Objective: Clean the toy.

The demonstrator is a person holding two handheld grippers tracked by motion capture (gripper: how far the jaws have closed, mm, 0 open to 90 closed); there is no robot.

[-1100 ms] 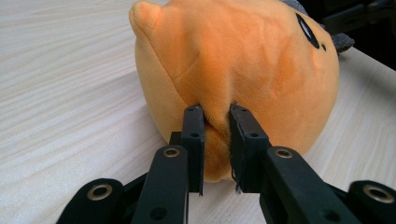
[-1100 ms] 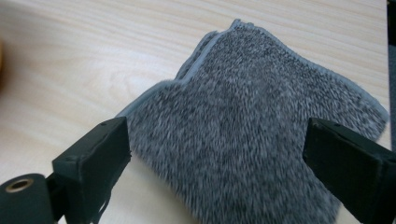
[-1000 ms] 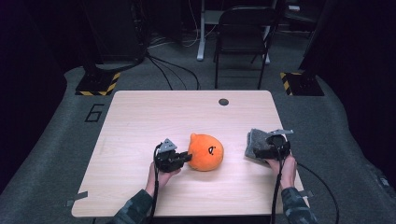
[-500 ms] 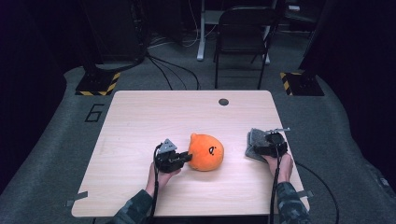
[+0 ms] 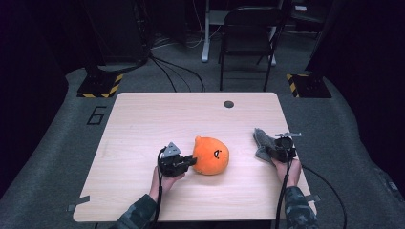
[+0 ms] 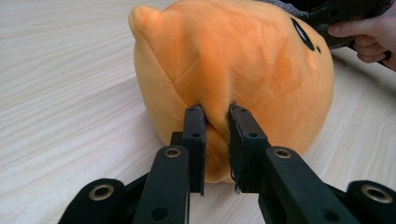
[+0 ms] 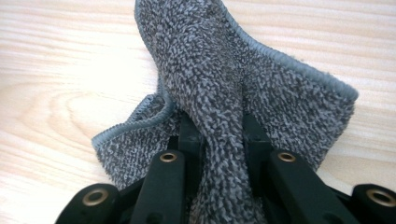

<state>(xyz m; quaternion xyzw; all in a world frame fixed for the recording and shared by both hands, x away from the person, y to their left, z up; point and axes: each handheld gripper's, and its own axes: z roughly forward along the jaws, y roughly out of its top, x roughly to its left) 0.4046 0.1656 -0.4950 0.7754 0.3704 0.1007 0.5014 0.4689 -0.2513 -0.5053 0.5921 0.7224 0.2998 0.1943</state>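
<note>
A round orange plush toy (image 5: 212, 155) with a small black face lies near the middle of the wooden table (image 5: 143, 119). My left gripper (image 5: 192, 161) is at the toy's left side, shut on a pinched fold of its orange fabric (image 6: 243, 60), with the jaws (image 6: 216, 116) squeezing that fold. A grey terry cloth (image 5: 261, 140) lies crumpled by the table's right edge. My right gripper (image 5: 268, 147) has just been closing its jaws, and they (image 7: 219, 126) now clamp a bunched ridge of the cloth (image 7: 210, 60).
A small dark round grommet (image 5: 229, 104) sits near the table's far edge. Behind the table stand a black chair (image 5: 248, 33) and cables on the grey floor. The other hand (image 6: 369, 32) appears beyond the toy in the left gripper view.
The right gripper has sunk toward the table and closed on the grey cloth, which now lies lower and flatter. The left gripper and the plush toy have not moved.
</note>
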